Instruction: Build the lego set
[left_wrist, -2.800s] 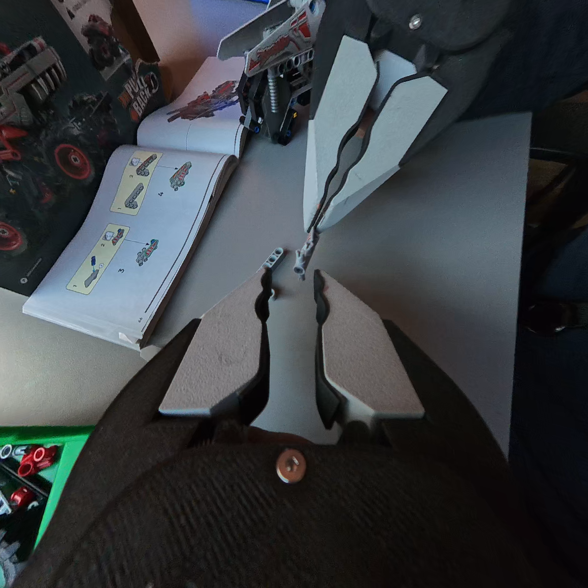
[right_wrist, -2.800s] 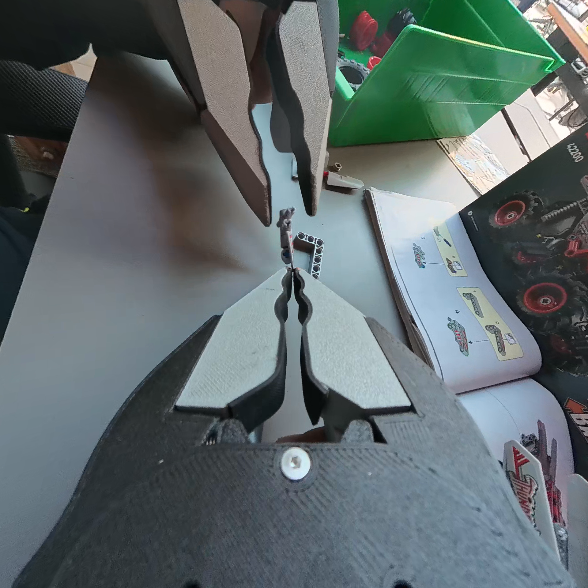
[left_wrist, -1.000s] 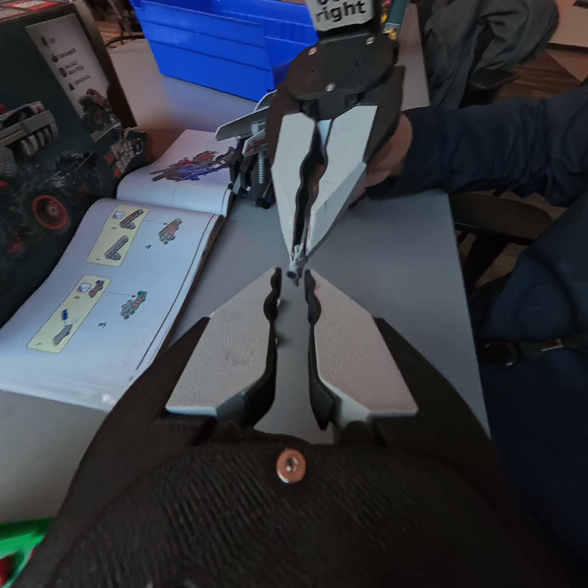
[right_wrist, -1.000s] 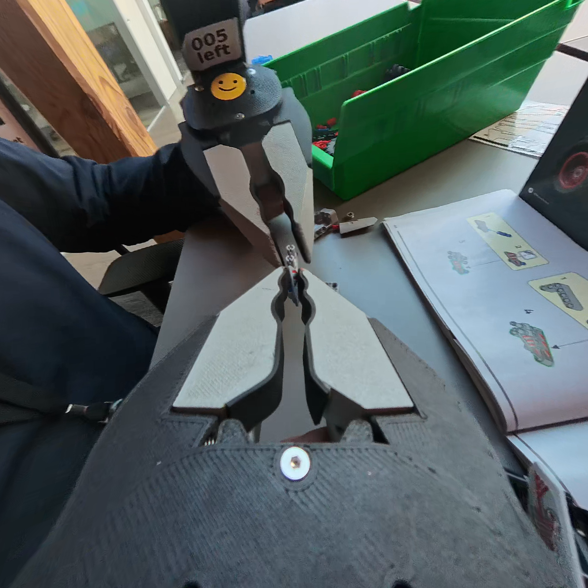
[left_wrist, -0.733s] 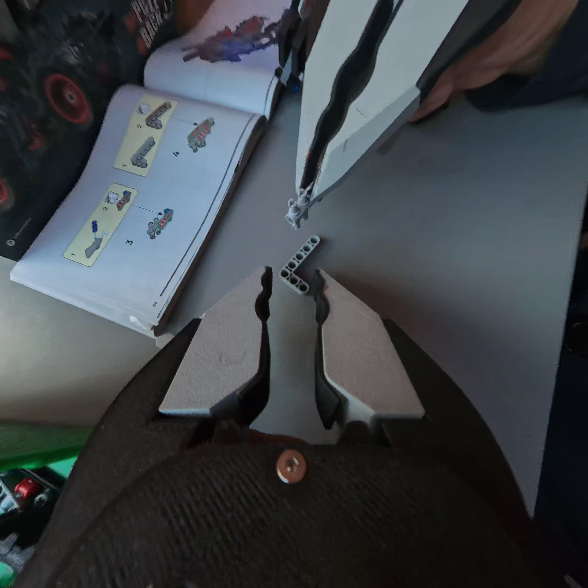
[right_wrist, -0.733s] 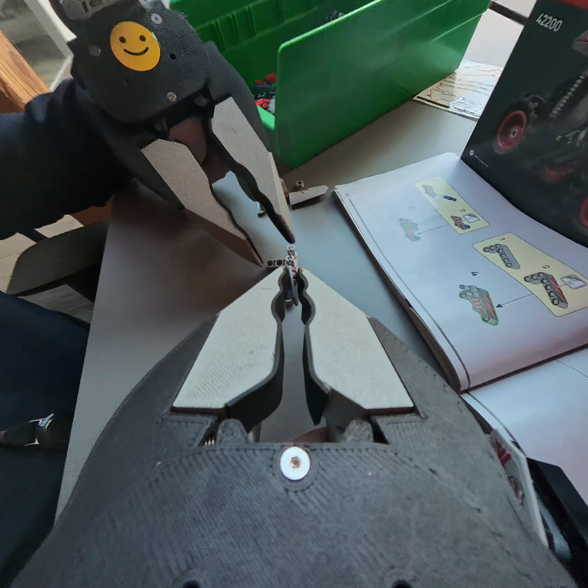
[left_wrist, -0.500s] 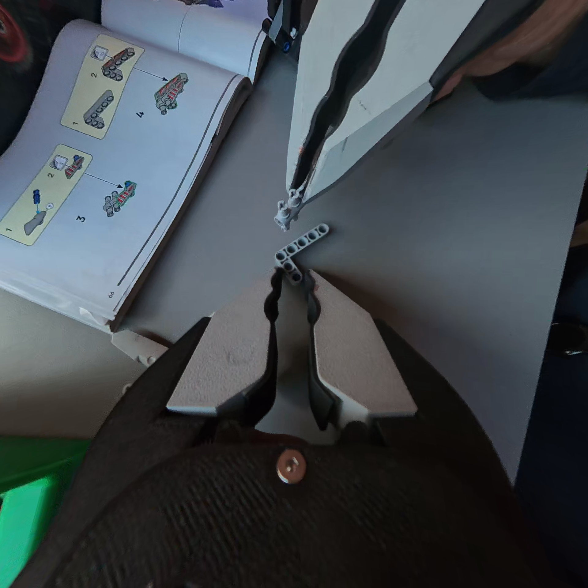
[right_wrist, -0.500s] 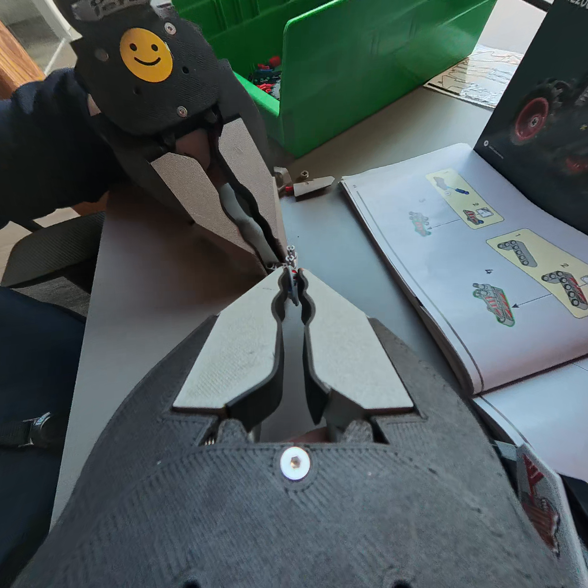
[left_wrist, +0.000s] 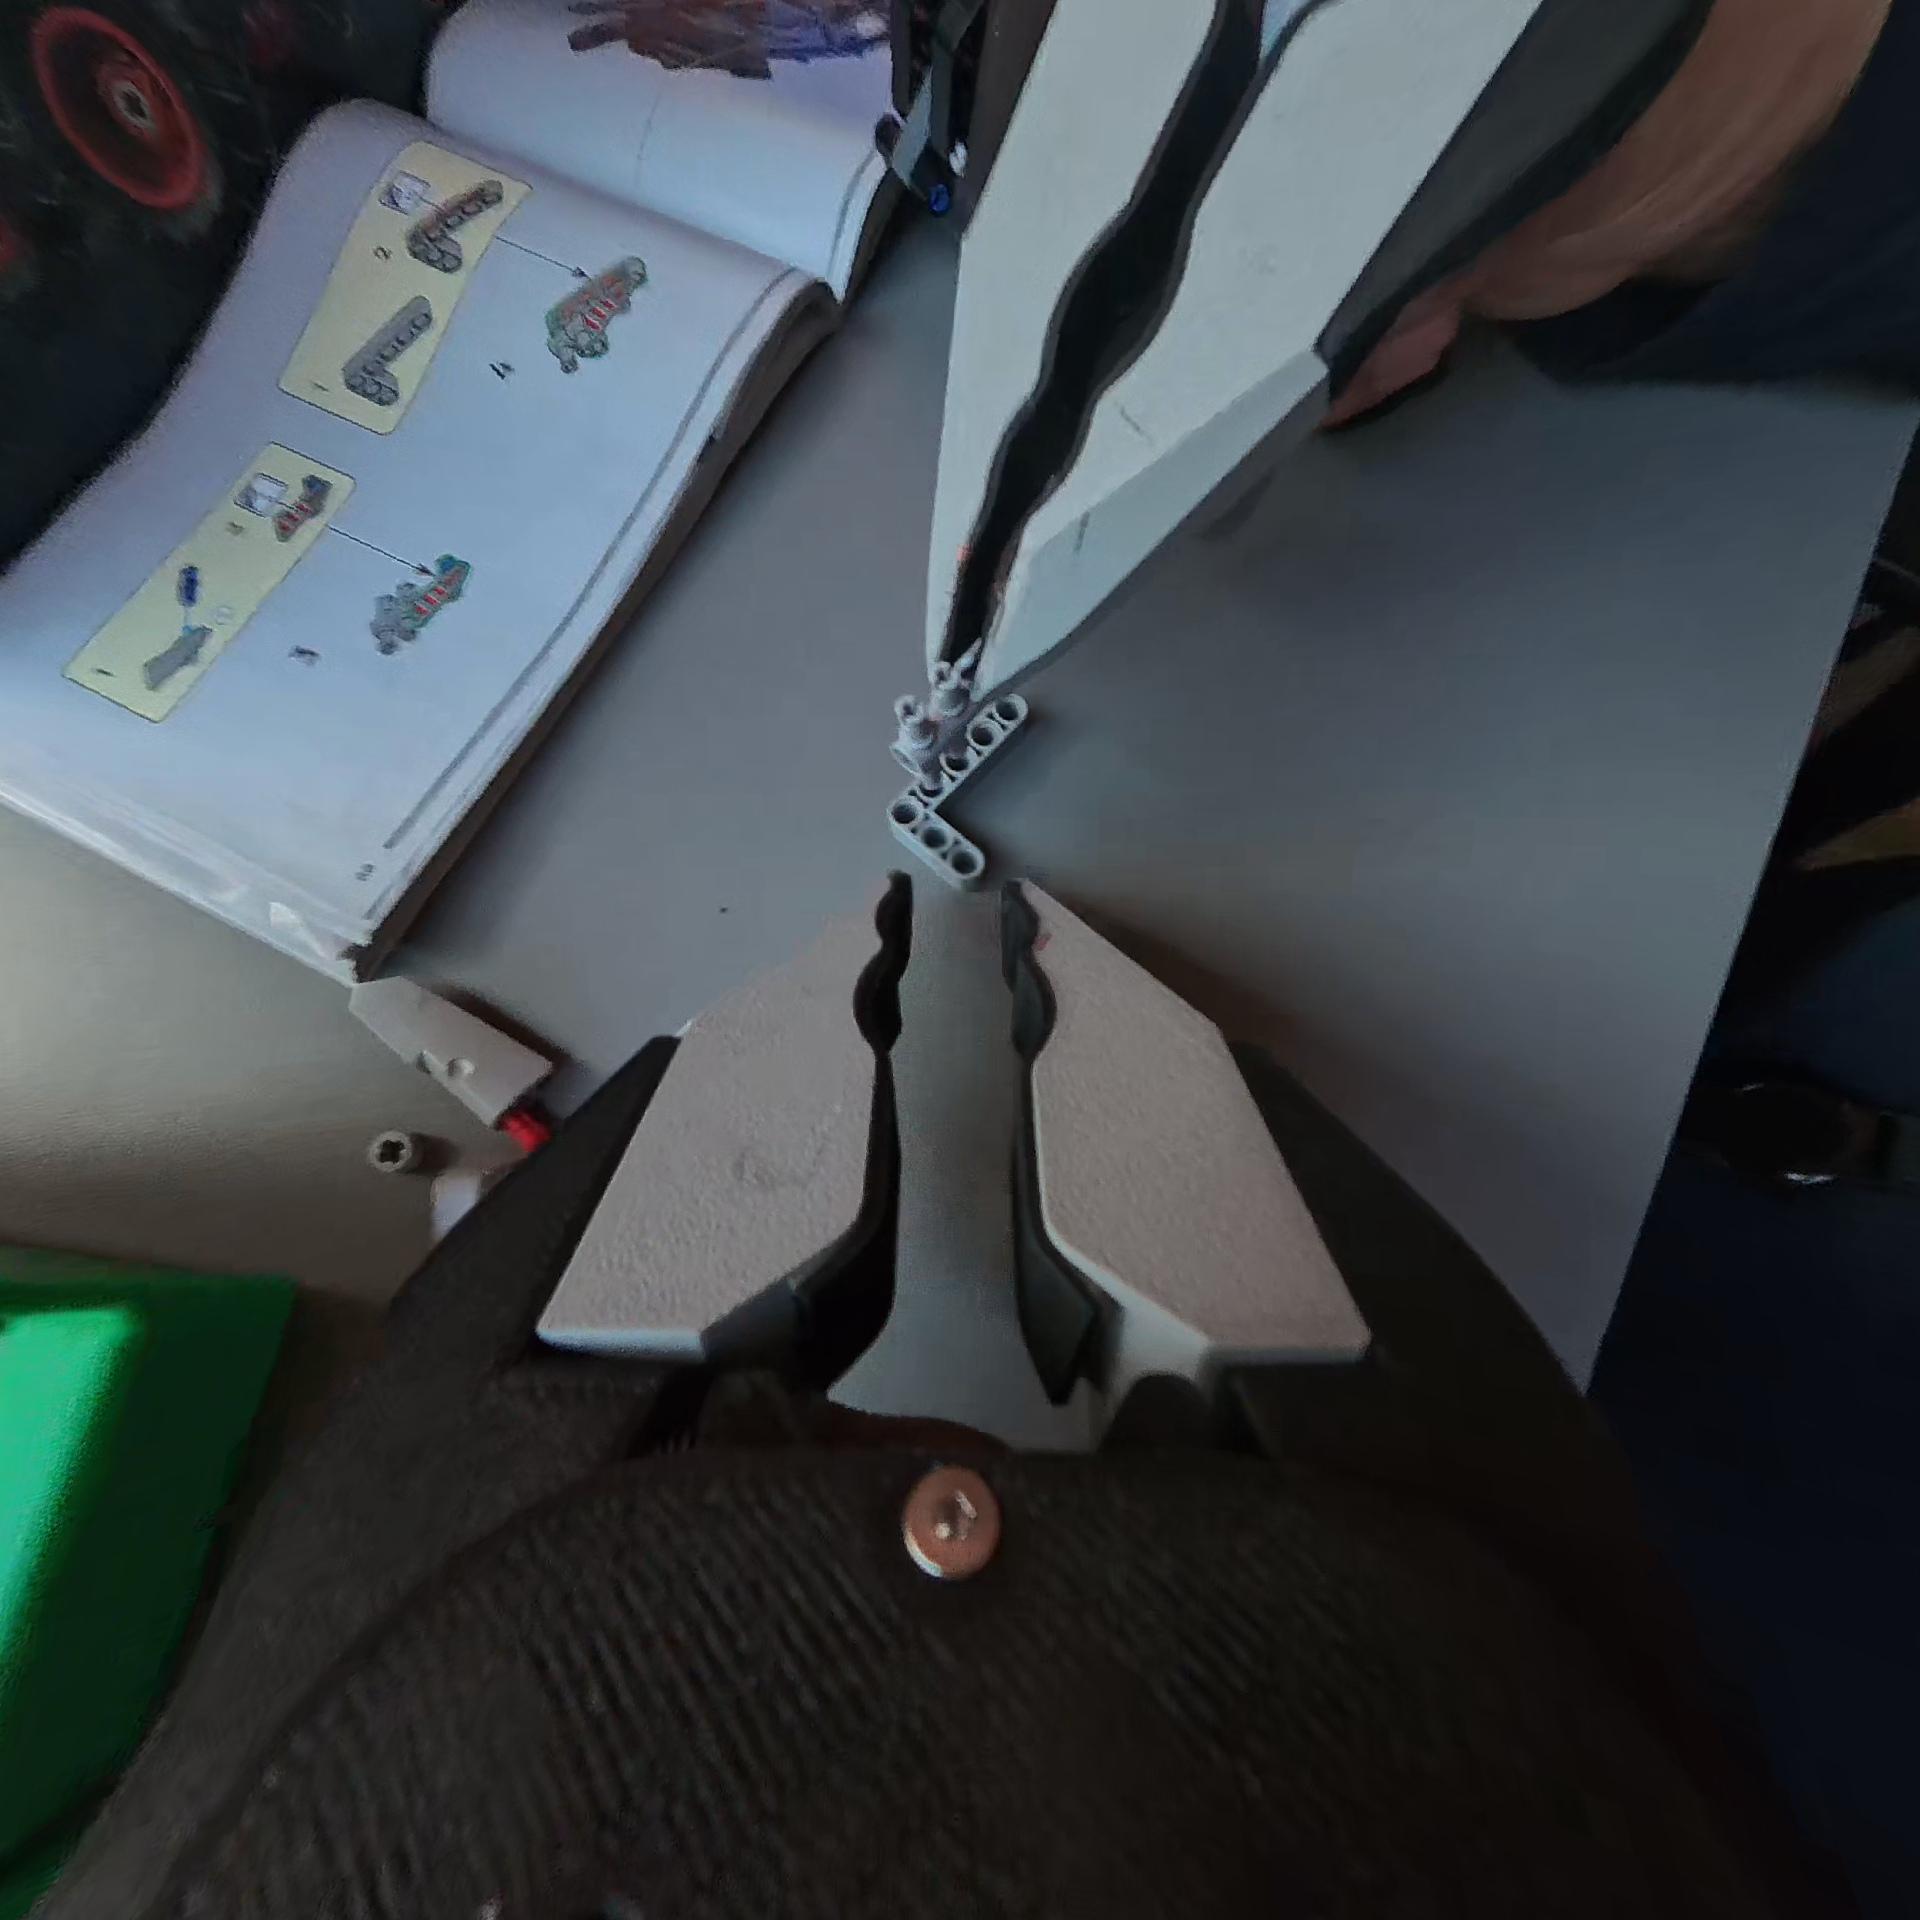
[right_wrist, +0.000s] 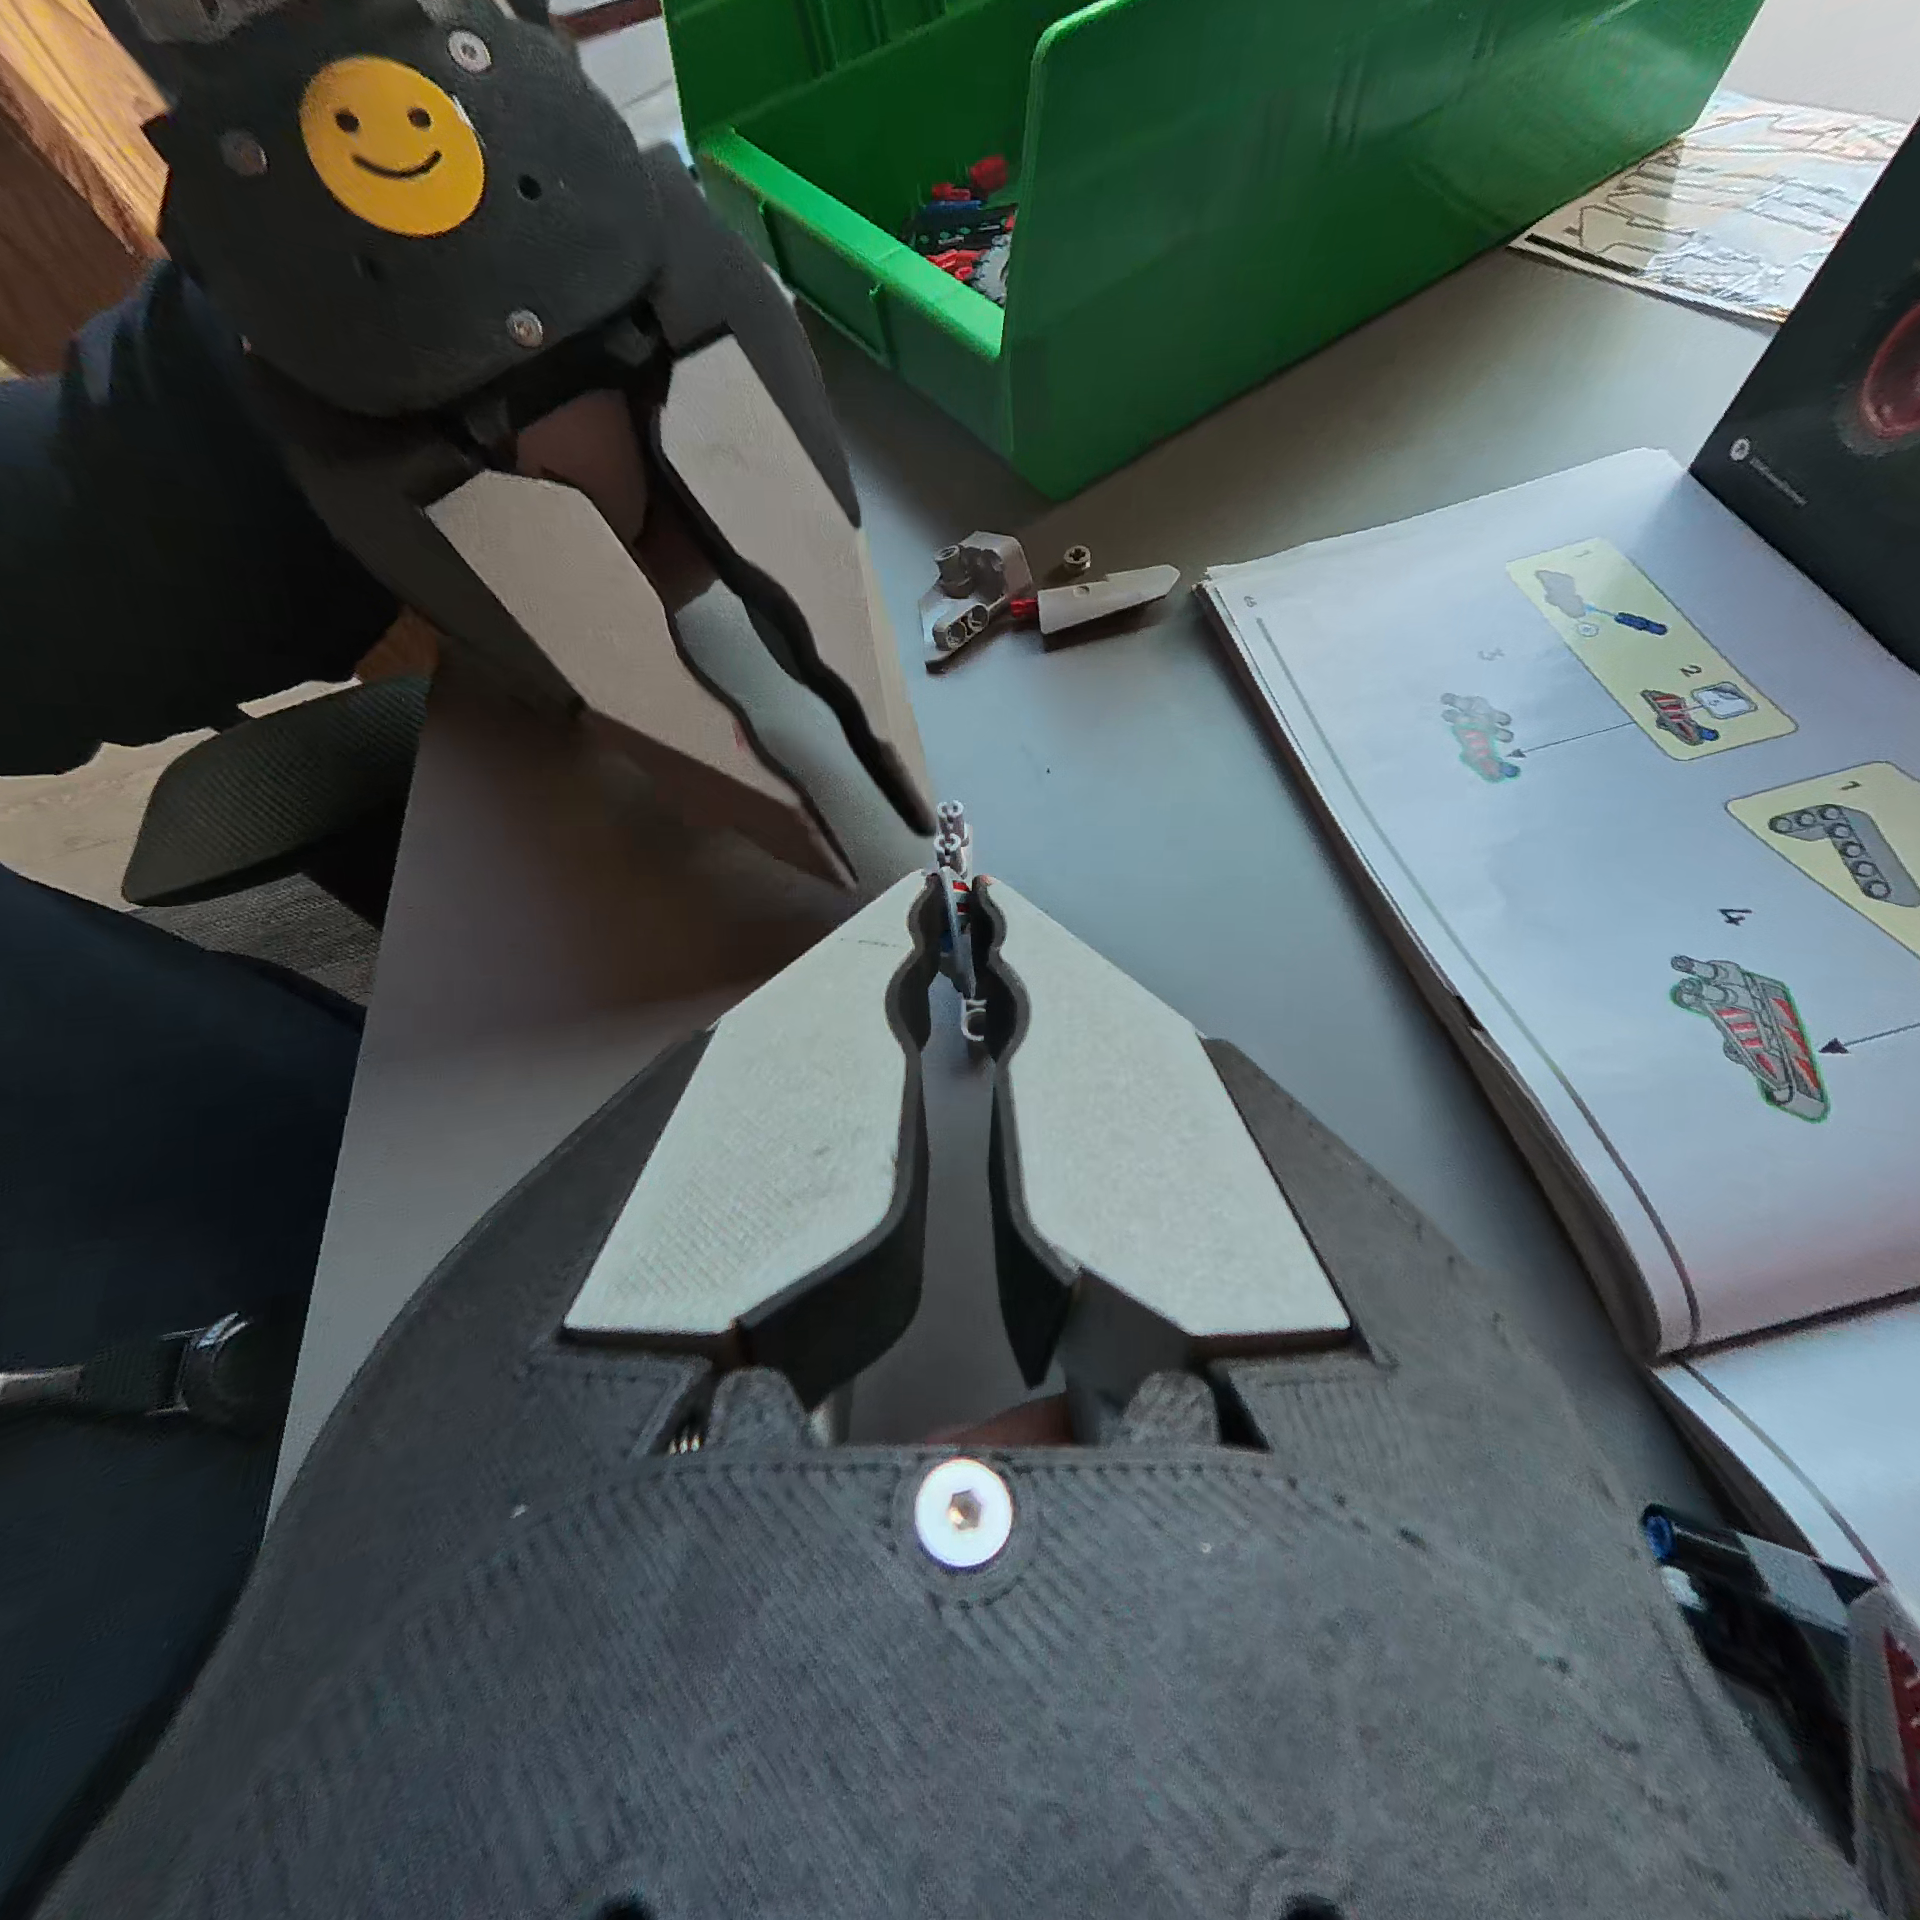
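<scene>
A grey L-shaped beam lies flat on the grey table, just in front of my left gripper, which is open and empty. My right gripper is shut on a small grey and red pin assembly. In the left wrist view the right gripper comes down from above and holds that assembly right over the beam's long arm. The right wrist view shows the left gripper open, its tips close to the assembly. The beam is hidden in that view.
An open instruction booklet lies left of the beam and also shows in the right wrist view. Loose grey pieces lie near a green parts bin. The set's box and a part-built model stand at the right.
My left gripper came down beside the L beam, closed in on its short arm, then drew back a little. My right gripper lowered the assembly over the beam.
</scene>
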